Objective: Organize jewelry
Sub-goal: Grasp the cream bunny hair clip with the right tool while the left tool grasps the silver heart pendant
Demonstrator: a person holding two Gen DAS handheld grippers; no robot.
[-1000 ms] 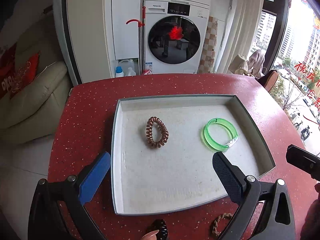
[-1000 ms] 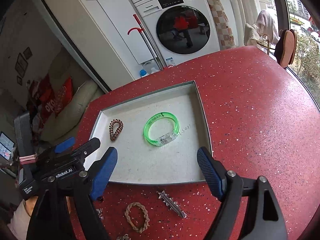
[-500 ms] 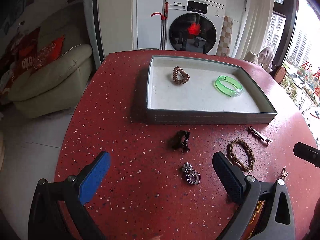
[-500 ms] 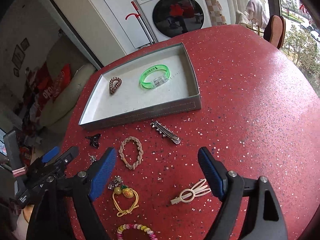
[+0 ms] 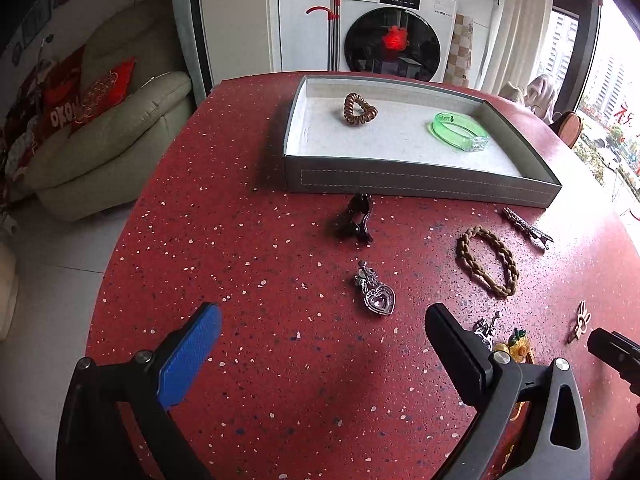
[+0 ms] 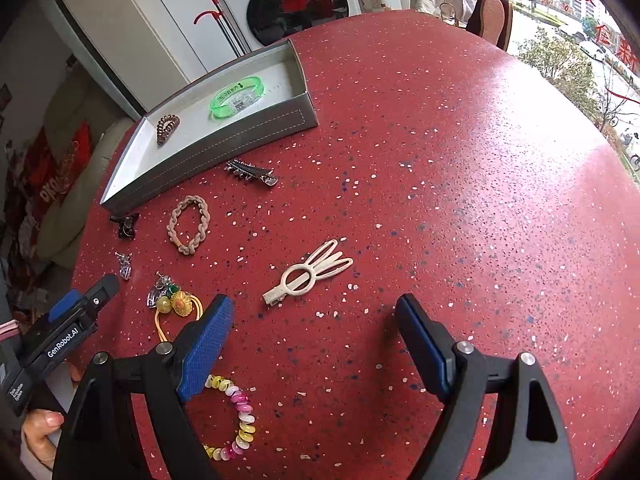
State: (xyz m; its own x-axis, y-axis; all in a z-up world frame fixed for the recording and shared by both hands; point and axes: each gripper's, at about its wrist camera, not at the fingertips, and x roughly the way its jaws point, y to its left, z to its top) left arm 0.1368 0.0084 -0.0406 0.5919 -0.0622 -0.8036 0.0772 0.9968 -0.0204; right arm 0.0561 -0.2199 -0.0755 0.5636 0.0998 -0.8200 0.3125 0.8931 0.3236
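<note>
**Red speckled table, both grippers empty over loose jewelry**

Red stone-look table (image 6: 440, 160) fills both of my wrist views. Nearest me, my right gripper (image 6: 314, 340) hangs above it with its blue-padded jaws wide apart and nothing between them. A pink and yellow bead bracelet (image 6: 236, 420) lies just beside its left finger. Slightly ahead sits a cream hair clip (image 6: 308, 274), and to the left a yellow hair tie with charms (image 6: 176, 304).

My left gripper (image 5: 320, 336) also has its jaws spread, empty, with a silver heart pendant (image 5: 378, 294) lying on the table ahead of the gap. Beyond that rests a black claw clip (image 5: 358, 220), close to the tray's front wall. To the right lie a braided tan bracelet (image 5: 486, 260) and a silver barrette (image 5: 528, 228).

Farther off stands a grey tray (image 5: 400, 182) with a pale floor. Inside it are a brown spiral hair tie (image 5: 358, 110) on the left and a green bangle (image 5: 460, 130) on the right, well apart. Behind the table is a white washing machine (image 5: 396, 36).
</note>
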